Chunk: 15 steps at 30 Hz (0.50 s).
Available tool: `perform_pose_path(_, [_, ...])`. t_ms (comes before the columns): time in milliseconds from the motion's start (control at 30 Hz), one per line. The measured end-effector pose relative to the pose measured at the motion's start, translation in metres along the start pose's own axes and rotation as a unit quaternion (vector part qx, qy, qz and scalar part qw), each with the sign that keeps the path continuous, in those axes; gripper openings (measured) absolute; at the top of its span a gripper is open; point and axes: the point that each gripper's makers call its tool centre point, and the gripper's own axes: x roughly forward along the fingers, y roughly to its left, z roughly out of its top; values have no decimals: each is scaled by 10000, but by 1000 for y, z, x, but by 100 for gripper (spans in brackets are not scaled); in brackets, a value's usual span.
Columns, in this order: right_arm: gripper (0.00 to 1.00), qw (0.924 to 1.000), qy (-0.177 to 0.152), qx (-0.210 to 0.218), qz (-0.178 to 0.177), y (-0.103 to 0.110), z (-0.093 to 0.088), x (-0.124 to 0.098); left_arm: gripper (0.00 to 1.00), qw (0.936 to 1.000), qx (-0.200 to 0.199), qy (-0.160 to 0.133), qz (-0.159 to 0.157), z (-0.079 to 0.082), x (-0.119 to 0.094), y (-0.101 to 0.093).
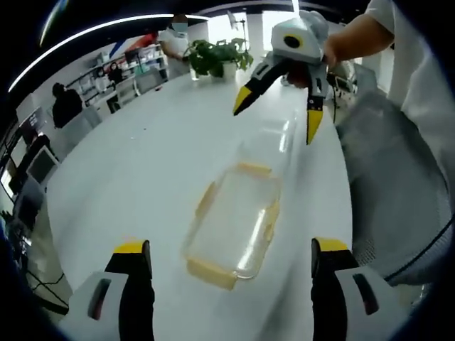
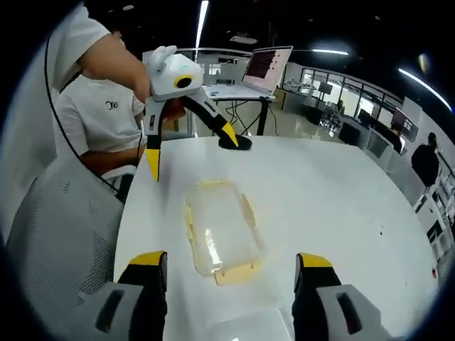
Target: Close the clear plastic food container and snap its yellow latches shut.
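One clear plastic container [image 1: 233, 231] [image 2: 220, 234] lies flat on the white table [image 1: 142, 177] [image 2: 327, 199], near its edge, yellow latches [image 1: 210, 272] [image 2: 235, 273] along its rims. We see both grippers spread wide and holding nothing: the left gripper [image 1: 231, 263] [image 2: 190, 145] and the right gripper [image 2: 232, 270] [image 1: 276, 117] face each other above the box. A potted plant [image 1: 217, 58] and a laptop [image 2: 252, 74] stand at the table's far ends.

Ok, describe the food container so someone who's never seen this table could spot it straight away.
Find the big white table, then look between the two open grippers, the left gripper and the right gripper. The clear plastic container lies flat there. Its yellow latches along the edges set it apart from the plain tabletop.
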Motion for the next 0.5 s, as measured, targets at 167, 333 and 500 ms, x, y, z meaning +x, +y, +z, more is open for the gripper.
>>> perform_pose_path(167, [70, 9998, 146, -103, 73, -1, -5, 4, 91, 9999, 40, 79, -116, -7, 5, 4])
perform_pose_path(333, [67, 9991, 300, -253, 168, -2, -12, 9, 89, 9993, 250, 163, -236, -9, 9, 7])
perform_pose_path(500, [65, 9979, 513, -362, 143, -7, -21, 16, 87, 9980, 414, 293, -389, -16, 16, 6])
